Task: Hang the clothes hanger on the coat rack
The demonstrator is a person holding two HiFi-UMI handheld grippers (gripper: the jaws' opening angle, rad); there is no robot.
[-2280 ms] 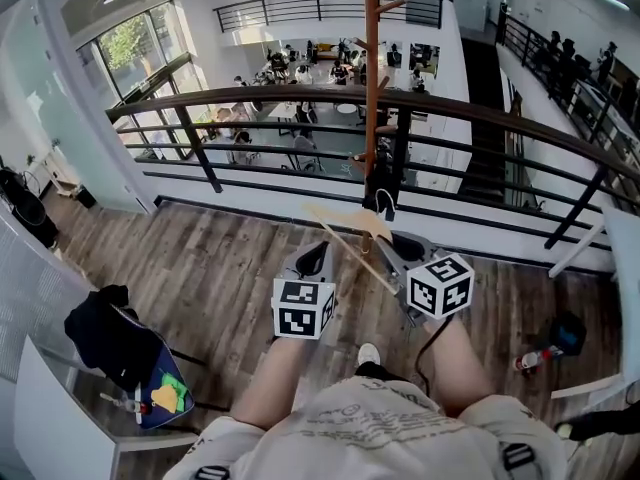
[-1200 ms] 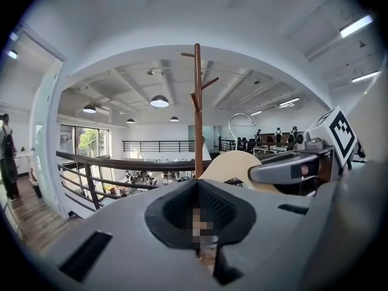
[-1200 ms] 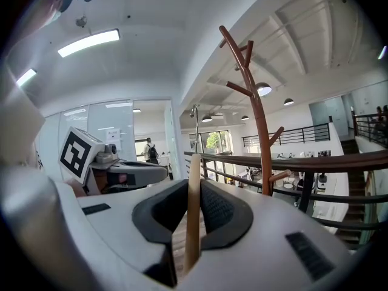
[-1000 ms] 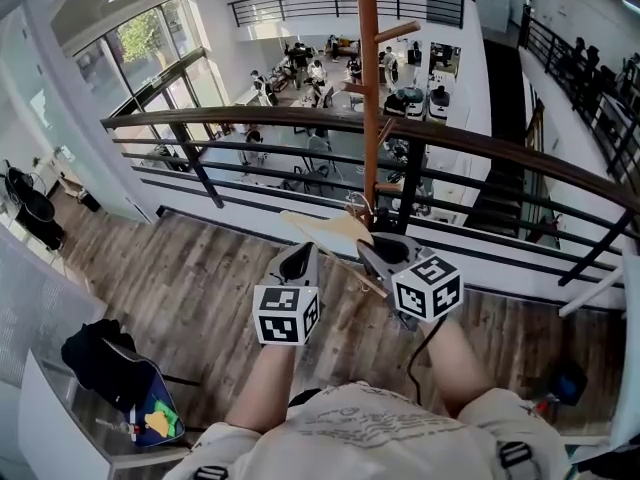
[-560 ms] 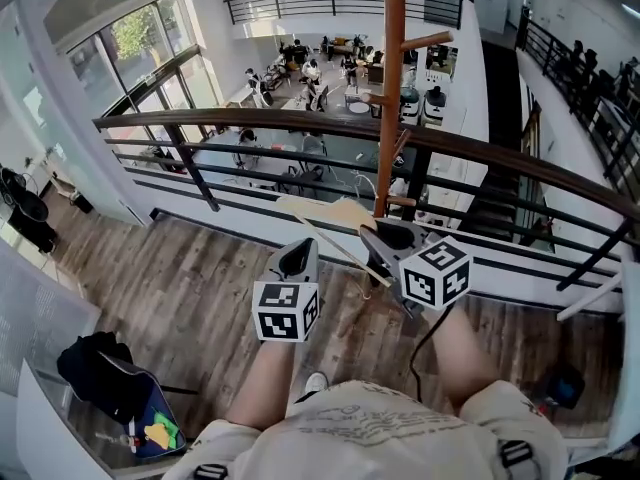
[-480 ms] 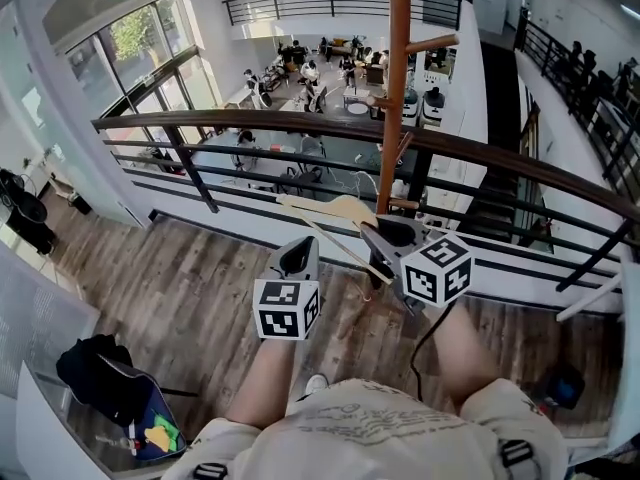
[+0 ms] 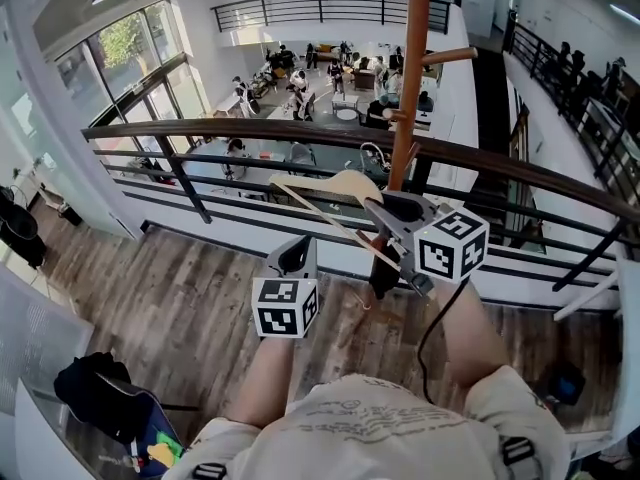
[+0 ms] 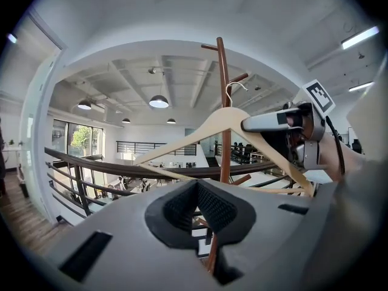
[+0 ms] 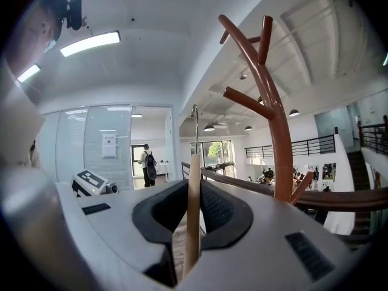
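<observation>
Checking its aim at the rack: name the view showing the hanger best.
Left gripper view: the hanger shows side-on, nearly whole, held in the right gripper. Head view foreshortens it from above; right gripper view shows only its edge between the jaws.

1. My right gripper has its jaws clamped on the wooden hanger, which I see edge-on between the pads.
2. The hanger's metal hook rises above the jaws.
3. The brown coat rack stands to the right, apart from the hook, with its branches angling upward.
4. A dark railing crosses behind the rack.
5. A person with a backpack stands far off.
</observation>
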